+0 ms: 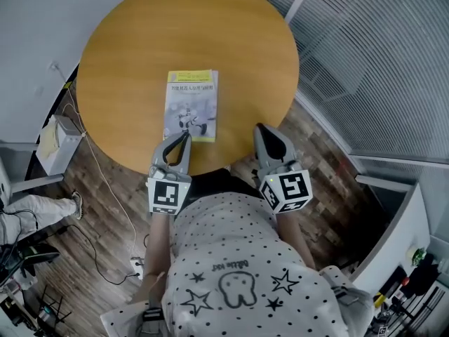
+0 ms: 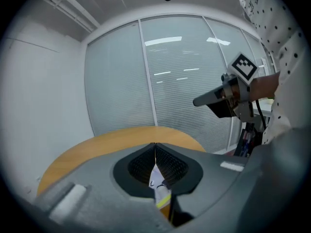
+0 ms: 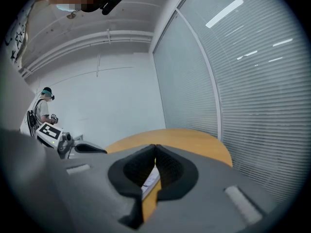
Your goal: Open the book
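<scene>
A closed book [image 1: 191,105] with a pale blue cover and a yellow-green top band lies flat on the round wooden table [image 1: 126,55]. My left gripper [image 1: 185,137] is shut with nothing held. Its tips sit over the near edge of the book, and whether they touch it I cannot tell. In the left gripper view the book [image 2: 158,181] shows through the gap below the closed tips [image 2: 155,145]. My right gripper [image 1: 260,128] is also shut and holds nothing. It sits over the table's near rim, right of the book. The book [image 3: 150,178] shows under its tips [image 3: 155,146].
A glass wall with blinds [image 1: 379,62] curves round the table's right side. On the wood floor to the left stand a white box [image 1: 59,142], cables and a power strip [image 1: 137,264]. Another person [image 3: 43,111] stands by the far wall.
</scene>
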Demonstrator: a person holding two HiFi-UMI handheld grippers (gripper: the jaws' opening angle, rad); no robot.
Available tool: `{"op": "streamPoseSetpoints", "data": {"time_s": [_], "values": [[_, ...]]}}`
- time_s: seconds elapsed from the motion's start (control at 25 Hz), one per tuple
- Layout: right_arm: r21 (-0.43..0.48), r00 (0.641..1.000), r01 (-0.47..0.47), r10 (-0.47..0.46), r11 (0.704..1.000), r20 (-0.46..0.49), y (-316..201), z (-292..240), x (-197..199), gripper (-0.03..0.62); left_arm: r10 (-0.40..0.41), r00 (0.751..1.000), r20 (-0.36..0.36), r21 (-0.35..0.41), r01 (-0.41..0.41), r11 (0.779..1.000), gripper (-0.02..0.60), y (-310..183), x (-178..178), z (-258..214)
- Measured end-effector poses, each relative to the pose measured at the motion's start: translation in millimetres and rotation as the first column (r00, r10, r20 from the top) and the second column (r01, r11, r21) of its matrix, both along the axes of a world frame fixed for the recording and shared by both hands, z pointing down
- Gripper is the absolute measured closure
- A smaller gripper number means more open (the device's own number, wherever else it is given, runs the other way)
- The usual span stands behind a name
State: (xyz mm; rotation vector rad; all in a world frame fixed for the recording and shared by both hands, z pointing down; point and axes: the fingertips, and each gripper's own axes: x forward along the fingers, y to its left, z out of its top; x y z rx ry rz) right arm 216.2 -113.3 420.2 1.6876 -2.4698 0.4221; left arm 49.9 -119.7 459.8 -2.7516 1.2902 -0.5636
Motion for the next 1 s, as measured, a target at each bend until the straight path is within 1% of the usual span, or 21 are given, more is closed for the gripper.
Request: {"op": "streamPoseSetpoints", "data": {"time_s": [0.16,0.28,0.36,0.4,0.44,0.56,0.64,0.72,0.8,0.92,1.0], "values": [[-0.005,1.0,-0.026,0.026,1.0,0.003,3.6,2.2,5.8,0.589,0.052,0.998,0.04,-0.056,-0.049,0.997,0.569,-4.5,10.3,28.7],[-0.017,0.999,-0.045,0.045,0.999,0.004,8.3,5.5,9.8,0.589,0.1,0.987,0.125,-0.119,-0.086,0.989,0.569,-5.0,16.4,57.9],[-0.024,0.999,-0.054,0.054,0.998,0.003,11.8,7.8,11.1,0.589,0.158,0.969,0.19,-0.161,-0.128,0.979,0.568,-2.5,21.6,76.4],[-0.027,0.998,-0.057,0.057,0.998,0.001,13.5,9.0,11.8,0.589,0.188,0.958,0.218,-0.18,-0.15,0.972,0.532,-0.8,24.5,84.7],[-0.03,0.998,-0.061,0.061,0.998,-0.001,15.2,10.2,12.6,0.591,0.215,0.946,0.241,-0.197,-0.17,0.966,0.484,1.0,27.4,92.5],[-0.036,0.997,-0.075,0.075,0.997,-0.004,19.6,12.4,17.0,0.589,0.274,0.915,0.296,-0.234,-0.209,0.95,0.471,4.6,35.2,112.3],[-0.039,0.996,-0.084,0.084,0.996,-0.005,21.9,13.4,20.3,0.59,0.306,0.897,0.32,-0.271,-0.223,0.937,0.432,7.1,39.5,124.9],[-0.042,0.996,-0.094,0.094,0.995,-0.005,24.7,14.4,22.9,0.589,0.331,0.887,0.322,-0.31,-0.232,0.922,0.384,9.8,43.4,135.9],[-0.043,0.995,-0.101,0.1,0.994,-0.004,27.4,14.9,25.2,0.59,0.347,0.877,0.333,-0.333,-0.234,0.913,0.364,10.7,46.3,145.7],[-0.043,0.995,-0.102,0.102,0.994,-0.004,30.3,15.1,26.8,0.591,0.357,0.853,0.381,-0.347,-0.226,0.91,0.345,9.1,47.1,160.4],[-0.043,0.995,-0.103,0.102,0.994,-0.005,31.2,15.0,27.3,0.59,0.365,0.83,0.423,-0.355,-0.219,0.909,0.341,6.7,45.5,170.7]]}}
